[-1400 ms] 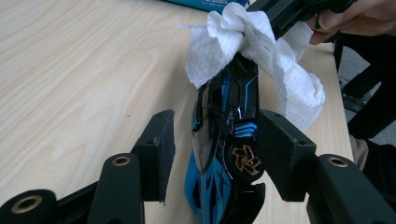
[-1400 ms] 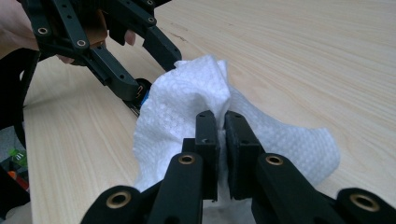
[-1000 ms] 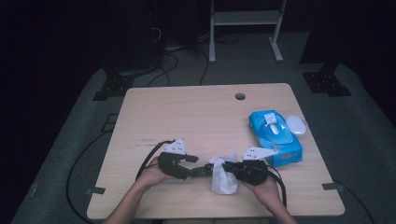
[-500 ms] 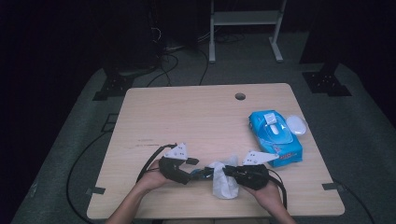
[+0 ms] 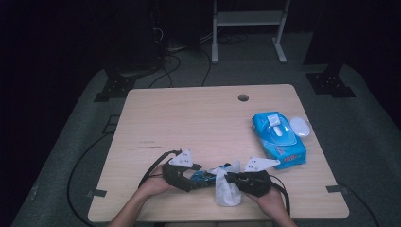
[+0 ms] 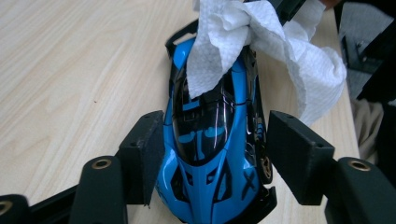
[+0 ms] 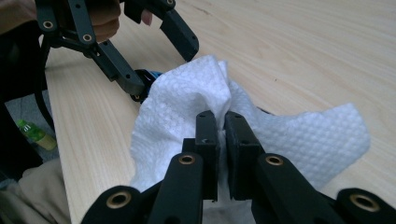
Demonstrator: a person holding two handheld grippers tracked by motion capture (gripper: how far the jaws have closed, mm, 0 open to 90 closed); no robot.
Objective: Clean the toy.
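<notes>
My left gripper point(image 6: 212, 154) has just been opening; its jaws now stand off the blue toy car point(image 6: 210, 154) resting on the surface point(image 5: 189, 118). My right gripper point(image 7: 223, 140) pinches the wipe point(image 7: 187, 98) over the car's far end. Car released; wiping can go on unsteadied.

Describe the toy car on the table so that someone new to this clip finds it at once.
Start at the light wooden table and go to its near edge, between the person's two hands. The glossy blue-and-black toy car lies there between the left claw's open jaws, with a white paper towel draped over its far end. Unlike the blue wipes pack at the right, it is small and hard-bodied.
</notes>
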